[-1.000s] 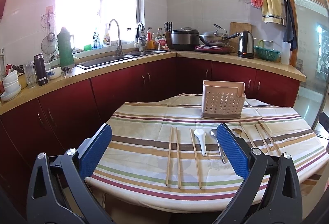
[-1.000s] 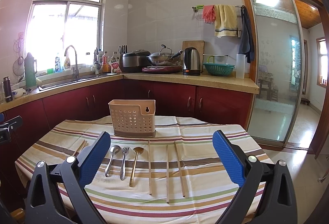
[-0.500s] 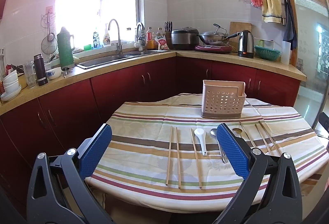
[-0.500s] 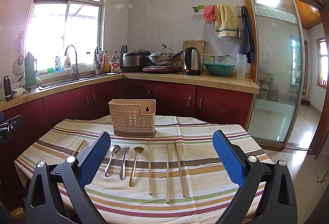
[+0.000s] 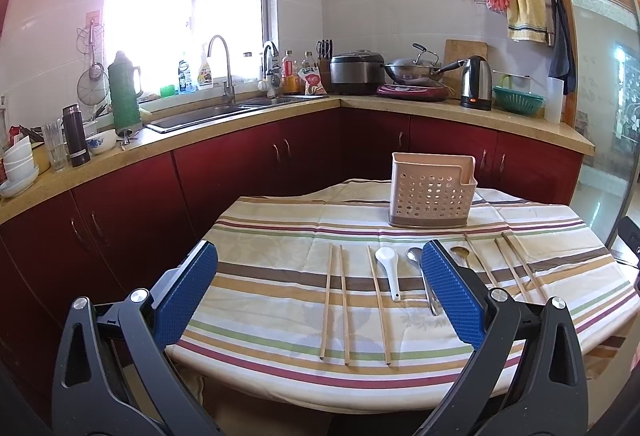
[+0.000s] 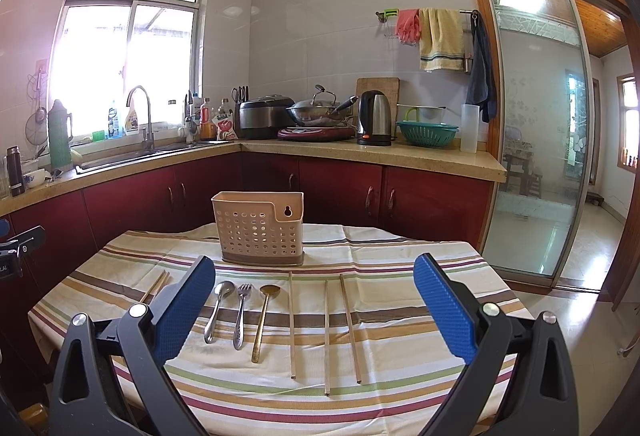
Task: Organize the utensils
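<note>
A beige perforated utensil holder [image 5: 432,192] [image 6: 260,232] stands upright at the far side of the striped table. In front of it lie wooden chopsticks [image 5: 336,300] [image 6: 326,328], a white ceramic spoon [image 5: 389,268], a steel spoon [image 6: 218,306], a fork [image 6: 241,310] and a gold spoon [image 6: 264,316], all flat in a row. My left gripper [image 5: 320,296] is open and empty, held above the table's near left edge. My right gripper [image 6: 314,306] is open and empty, held above the near edge, over the row of utensils.
The striped tablecloth [image 5: 272,268] [image 6: 400,260] covers a small table. Red cabinets [image 5: 240,172] with a counter, sink [image 5: 208,116], kettle [image 6: 374,118] and wok [image 6: 318,112] run behind it. A glass sliding door [image 6: 536,156] is at the right.
</note>
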Action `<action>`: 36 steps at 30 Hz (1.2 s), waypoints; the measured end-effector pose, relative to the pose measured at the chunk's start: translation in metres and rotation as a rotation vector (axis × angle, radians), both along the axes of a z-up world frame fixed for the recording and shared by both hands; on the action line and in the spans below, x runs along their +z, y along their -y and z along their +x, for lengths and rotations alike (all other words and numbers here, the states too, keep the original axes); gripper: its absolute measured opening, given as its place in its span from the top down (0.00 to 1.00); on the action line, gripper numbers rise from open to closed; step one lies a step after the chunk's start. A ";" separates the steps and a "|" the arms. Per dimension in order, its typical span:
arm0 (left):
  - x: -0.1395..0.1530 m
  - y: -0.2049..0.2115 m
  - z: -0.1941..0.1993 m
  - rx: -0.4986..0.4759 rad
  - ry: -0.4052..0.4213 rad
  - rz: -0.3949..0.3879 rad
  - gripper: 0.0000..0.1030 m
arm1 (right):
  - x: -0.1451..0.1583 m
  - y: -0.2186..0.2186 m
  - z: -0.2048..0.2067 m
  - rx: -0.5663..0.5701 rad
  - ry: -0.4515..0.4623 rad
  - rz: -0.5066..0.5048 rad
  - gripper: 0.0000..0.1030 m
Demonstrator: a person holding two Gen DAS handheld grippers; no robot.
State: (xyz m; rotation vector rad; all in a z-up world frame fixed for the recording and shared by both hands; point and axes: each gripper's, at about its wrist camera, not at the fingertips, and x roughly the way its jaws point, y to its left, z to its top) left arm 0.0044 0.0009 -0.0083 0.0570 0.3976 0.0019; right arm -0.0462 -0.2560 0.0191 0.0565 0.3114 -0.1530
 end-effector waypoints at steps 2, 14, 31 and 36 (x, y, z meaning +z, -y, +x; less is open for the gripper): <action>0.001 0.000 0.001 0.001 -0.002 -0.001 0.04 | -0.001 0.000 0.000 0.001 -0.001 0.000 0.06; 0.002 0.000 0.001 0.002 -0.003 -0.001 0.04 | -0.004 -0.003 0.002 0.003 -0.005 -0.003 0.06; -0.004 0.006 0.008 -0.027 0.001 -0.001 0.04 | -0.010 -0.002 0.007 0.006 0.001 -0.011 0.06; -0.037 -0.002 0.032 -0.047 -0.072 -0.007 0.04 | -0.037 0.006 0.020 0.012 -0.028 -0.005 0.06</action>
